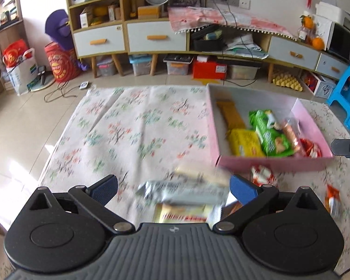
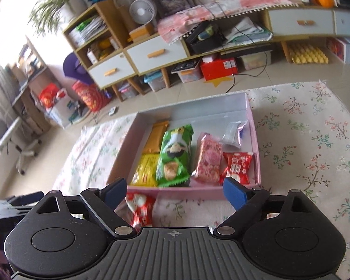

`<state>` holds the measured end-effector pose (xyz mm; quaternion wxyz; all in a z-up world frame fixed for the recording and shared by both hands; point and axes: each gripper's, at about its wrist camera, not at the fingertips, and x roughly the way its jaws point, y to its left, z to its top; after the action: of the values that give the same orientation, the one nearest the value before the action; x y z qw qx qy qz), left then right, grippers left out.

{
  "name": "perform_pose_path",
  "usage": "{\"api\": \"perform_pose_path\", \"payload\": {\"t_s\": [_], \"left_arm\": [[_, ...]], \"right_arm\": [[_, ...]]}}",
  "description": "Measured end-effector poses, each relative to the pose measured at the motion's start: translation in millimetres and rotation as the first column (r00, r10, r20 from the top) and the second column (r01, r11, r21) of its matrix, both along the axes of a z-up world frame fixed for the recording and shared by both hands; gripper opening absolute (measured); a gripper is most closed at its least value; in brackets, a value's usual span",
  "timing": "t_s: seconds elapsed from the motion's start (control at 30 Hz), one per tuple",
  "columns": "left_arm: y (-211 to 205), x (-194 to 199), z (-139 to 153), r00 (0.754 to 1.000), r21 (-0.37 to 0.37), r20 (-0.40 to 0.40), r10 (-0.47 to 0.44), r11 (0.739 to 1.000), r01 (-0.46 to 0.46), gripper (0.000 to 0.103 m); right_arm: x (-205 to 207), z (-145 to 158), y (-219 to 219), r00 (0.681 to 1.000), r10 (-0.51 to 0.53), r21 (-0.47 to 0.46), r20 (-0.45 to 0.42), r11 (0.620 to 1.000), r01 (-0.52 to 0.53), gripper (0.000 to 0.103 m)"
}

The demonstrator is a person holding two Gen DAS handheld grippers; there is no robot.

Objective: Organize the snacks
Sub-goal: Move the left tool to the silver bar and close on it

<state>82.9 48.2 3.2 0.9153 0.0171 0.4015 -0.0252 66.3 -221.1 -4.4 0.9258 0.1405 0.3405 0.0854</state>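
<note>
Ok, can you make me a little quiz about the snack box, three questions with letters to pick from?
1. Where does the green packet lie?
A. inside the pink box
B. on the floor
C. on the blue stool

2. What colour is the packet just left of the green one, near the box's front wall?
A. purple
B. yellow
C. black

3. How do the right tongs stand?
A. open, holding nothing
C. shut on the green packet
B. shut on a spoon

Answers:
1 A, box walls surround it.
2 B, the yellow packet lies beside it.
3 A, both blue pads stand apart with nothing between them.
</note>
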Motion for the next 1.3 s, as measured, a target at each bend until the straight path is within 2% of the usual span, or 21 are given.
{"api": "perform_pose_path", "payload": {"t_s": [0.07, 0.17, 0.27, 0.4, 0.5, 0.7, 0.93, 1.03, 1.1, 1.2, 1.3], "left_arm": [[6.7, -8.3, -9.1, 1.0, 0.003, -0.003, -0.006, 1.0, 0.006, 0.102], [12.5, -12.5, -21.8, 0.999, 0.051, -0.041, -0.035, 0.998, 0.037, 0.102], [22.4, -15.3, -29.3, 0.999, 0.078, -0.036, -0.027, 0.997, 0.03, 0.102], [39.1, -13.3, -36.8, 0.998, 0.025, -0.065, 0.017, 1.0, -0.016, 0.102], [50.3, -7.7, -39.0, 0.993, -0.071, -0.093, 0.074, 0.994, -0.08, 0.102], [61.6, 3.4, -39.0, 0.971, -0.257, -0.144, 0.191, 0.941, -0.223, 0.096], [54.1, 27.0, -47.4, 0.948, -0.388, -0.206, 0.243, 0.869, -0.307, 0.064], [49.7, 37.7, -56.2, 0.932, -0.412, -0.249, 0.263, 0.842, -0.348, 0.054], [48.7, 40.8, -59.5, 0.921, -0.415, -0.264, 0.285, 0.829, -0.375, 0.054], [48.8, 43.0, -60.8, 0.907, -0.405, -0.27, 0.324, 0.816, -0.412, 0.051], [50.7, 42.7, -58.8, 0.899, -0.402, -0.265, 0.349, 0.807, -0.432, 0.044]], "right_arm": [[-2.6, -6.6, 8.5, 1.0, 0.009, -0.042, -0.011, 0.999, -0.009, 0.091], [-9.3, -17.8, 19.3, 0.998, 0.047, -0.095, -0.038, 0.994, -0.05, 0.091], [-16.4, -24.4, 30.0, 0.995, 0.085, -0.156, -0.046, 0.984, -0.091, 0.091], [-23.6, -31.6, 41.7, 0.989, 0.139, -0.229, -0.04, 0.963, -0.145, 0.091], [-26.3, -39.5, 49.5, 0.984, 0.171, -0.262, -0.046, 0.949, -0.177, 0.091], [-28.3, -58.9, 66.9, 0.96, 0.271, -0.294, -0.072, 0.914, -0.28, 0.091], [-27.3, -76.0, 86.0, 0.929, 0.352, -0.343, -0.113, 0.864, -0.369, 0.091], [-24.2, -83.6, 91.6, 0.924, 0.359, -0.368, -0.132, 0.848, -0.382, 0.091], [-23.6, -86.5, 93.7, 0.921, 0.367, -0.387, -0.13, 0.837, -0.388, 0.091], [-21.4, -87.1, 95.1, 0.921, 0.369, -0.395, -0.124, 0.833, -0.387, 0.091], [-18.9, -86.7, 94.7, 0.923, 0.365, -0.389, -0.123, 0.838, -0.383, 0.091]]}}
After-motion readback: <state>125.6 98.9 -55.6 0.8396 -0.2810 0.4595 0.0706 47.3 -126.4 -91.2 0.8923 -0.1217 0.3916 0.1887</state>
